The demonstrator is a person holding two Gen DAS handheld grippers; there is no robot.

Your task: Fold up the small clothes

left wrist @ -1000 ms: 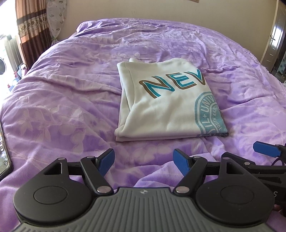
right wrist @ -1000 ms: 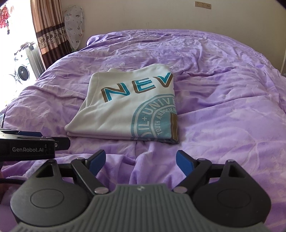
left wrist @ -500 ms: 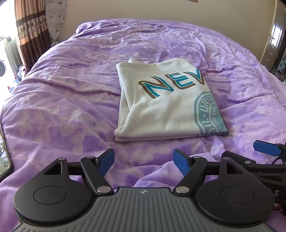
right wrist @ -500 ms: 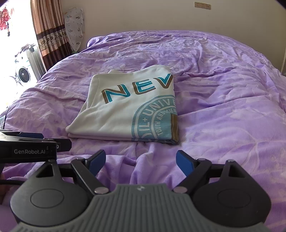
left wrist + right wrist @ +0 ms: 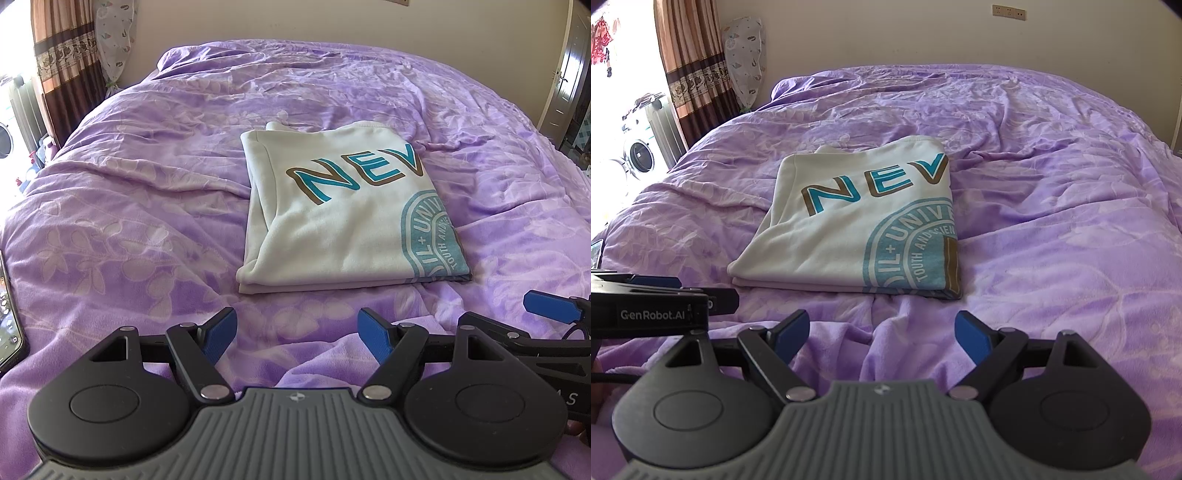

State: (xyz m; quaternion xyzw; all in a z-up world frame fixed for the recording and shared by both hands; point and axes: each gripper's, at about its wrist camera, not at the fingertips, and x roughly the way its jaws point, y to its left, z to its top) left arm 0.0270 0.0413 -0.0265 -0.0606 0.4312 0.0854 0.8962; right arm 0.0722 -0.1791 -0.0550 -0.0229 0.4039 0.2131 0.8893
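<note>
Folded cream T-shirt (image 5: pixel 340 221) is lying flat near the middle of the bed (image 5: pixel 147 206), its purple cover (image 5: pixel 1052 229) wrinkling around it. The teal and brown letters "NEV" and part of a round teal seal are facing up; the folded edge is running along the side toward the near edge of the bed. Left tool (image 5: pixel 297 330) is hovering just short of the shirt's near edge, its blue pads (image 5: pixel 221 328) standing wide apart and holding nothing. Right tool (image 5: pixel 882 334) is waiting beside it toward the bed's right edge, likewise spread wide and gripping nothing. A phone (image 5: pixel 9 325) is resting at the left edge of the bed. A curtain (image 5: pixel 694 70) is hanging beyond the bed's far left corner.
</note>
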